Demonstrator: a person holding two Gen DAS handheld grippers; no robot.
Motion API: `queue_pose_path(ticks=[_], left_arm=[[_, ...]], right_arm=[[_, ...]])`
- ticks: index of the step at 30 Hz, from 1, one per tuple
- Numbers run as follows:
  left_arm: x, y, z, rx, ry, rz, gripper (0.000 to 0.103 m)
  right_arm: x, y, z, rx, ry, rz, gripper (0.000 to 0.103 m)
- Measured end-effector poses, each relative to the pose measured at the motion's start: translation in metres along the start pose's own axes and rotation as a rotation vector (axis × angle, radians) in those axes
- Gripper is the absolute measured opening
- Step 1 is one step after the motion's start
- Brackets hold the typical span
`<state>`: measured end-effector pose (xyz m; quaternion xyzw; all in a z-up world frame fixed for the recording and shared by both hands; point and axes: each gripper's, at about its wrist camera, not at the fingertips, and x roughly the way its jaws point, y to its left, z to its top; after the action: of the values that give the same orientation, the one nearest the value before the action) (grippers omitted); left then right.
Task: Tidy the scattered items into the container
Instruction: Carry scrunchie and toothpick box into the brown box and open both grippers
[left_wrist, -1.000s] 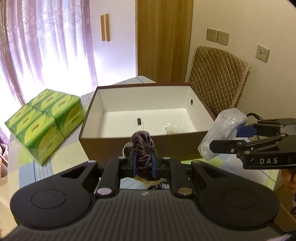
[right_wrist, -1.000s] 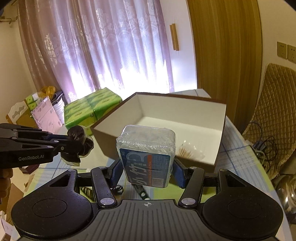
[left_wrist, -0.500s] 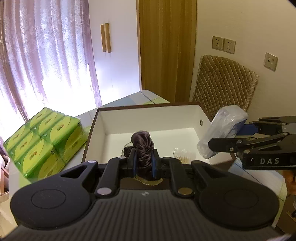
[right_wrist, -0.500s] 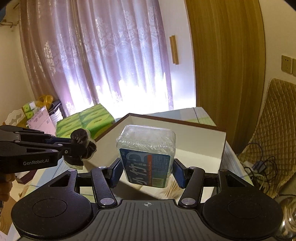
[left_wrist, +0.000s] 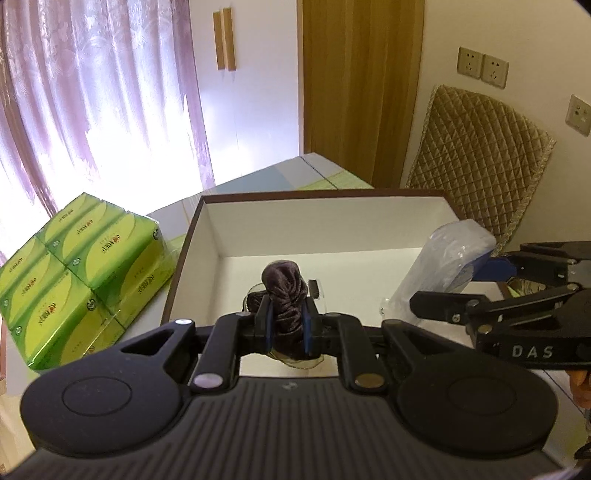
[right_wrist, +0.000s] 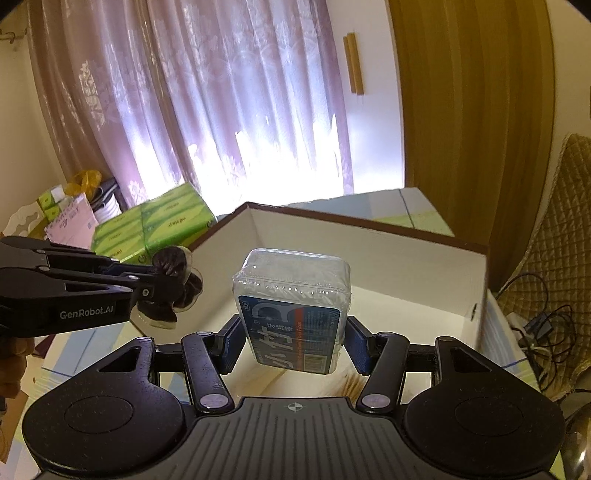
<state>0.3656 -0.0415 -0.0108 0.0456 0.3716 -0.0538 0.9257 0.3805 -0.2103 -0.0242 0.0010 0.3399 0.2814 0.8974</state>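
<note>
A brown box with a white inside (left_wrist: 207, 243) (right_wrist: 406, 258) lies open on the table. My left gripper (left_wrist: 288, 326) is shut on a dark purple velvet scrunchie (left_wrist: 284, 295) in clear wrapping and hangs over the box's near left part. My right gripper (right_wrist: 293, 341) is shut on a clear plastic box of cotton swabs (right_wrist: 291, 306) with a blue label, above the box's near right side. Each gripper shows in the other's view: the swab box (left_wrist: 443, 266) at the right, the scrunchie (right_wrist: 173, 284) at the left.
A block of green tissue packs (left_wrist: 74, 269) (right_wrist: 155, 225) lies left of the box. A quilted chair back (left_wrist: 476, 162) stands behind at the right, with cables (right_wrist: 543, 325) on the floor side. Curtains (right_wrist: 221, 110) hang behind the table.
Both grippers have moved forward together with their loads, from in front of the box's near wall to over its inside. Their grips have not changed.
</note>
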Motion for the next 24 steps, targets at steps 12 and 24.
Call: queue_pose_path(ticks=[12, 24], left_arm=[[0.060, 0.010, -0.003, -0.014, 0.150, -0.028, 0.012], [0.113, 0.014, -0.018, 0.024, 0.386, -0.070, 0.021]], right_arm=[[0.050, -0.012, -0.007, 0.027, 0.143, 0.018, 0.060], [0.085, -0.019, -0.010, 0.106, 0.312, 0.032, 0.060]])
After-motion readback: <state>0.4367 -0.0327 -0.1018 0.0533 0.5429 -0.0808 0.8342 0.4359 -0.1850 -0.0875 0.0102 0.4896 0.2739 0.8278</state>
